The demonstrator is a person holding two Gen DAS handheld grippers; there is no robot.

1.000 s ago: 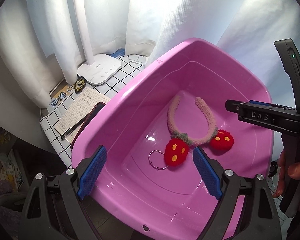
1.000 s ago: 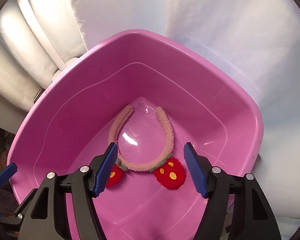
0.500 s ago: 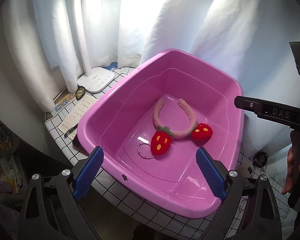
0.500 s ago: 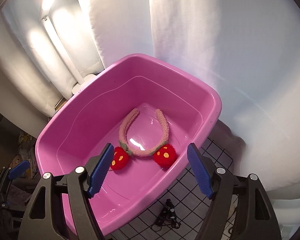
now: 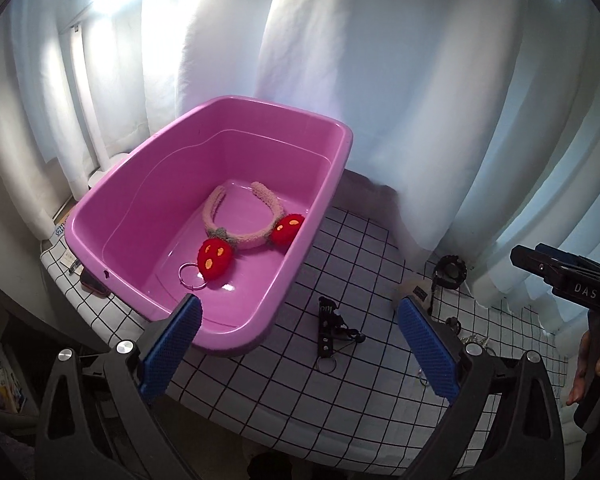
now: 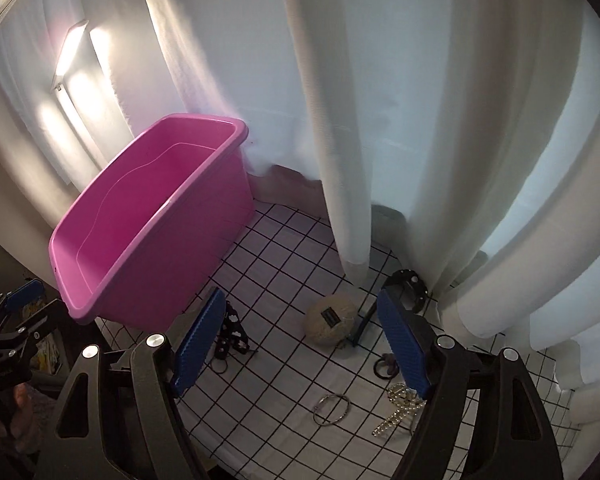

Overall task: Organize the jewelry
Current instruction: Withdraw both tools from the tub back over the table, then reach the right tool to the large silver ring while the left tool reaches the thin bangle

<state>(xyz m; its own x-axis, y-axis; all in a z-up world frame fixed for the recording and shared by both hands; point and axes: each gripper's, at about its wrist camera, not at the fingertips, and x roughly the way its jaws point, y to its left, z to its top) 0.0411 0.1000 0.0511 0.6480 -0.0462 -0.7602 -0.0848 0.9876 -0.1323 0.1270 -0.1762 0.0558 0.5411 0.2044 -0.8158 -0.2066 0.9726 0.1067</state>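
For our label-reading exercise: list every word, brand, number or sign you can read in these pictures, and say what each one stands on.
"DAS": white letters on the black body of the right hand-held gripper, seen from the left wrist view.
Dark tag on the beige fluffy ball: too small to read.
Printed items behind the pink basin: too blurred to read.

Both the left gripper (image 5: 298, 338) and right gripper (image 6: 300, 342) have black frames, silver screws, blue ribbed pads.
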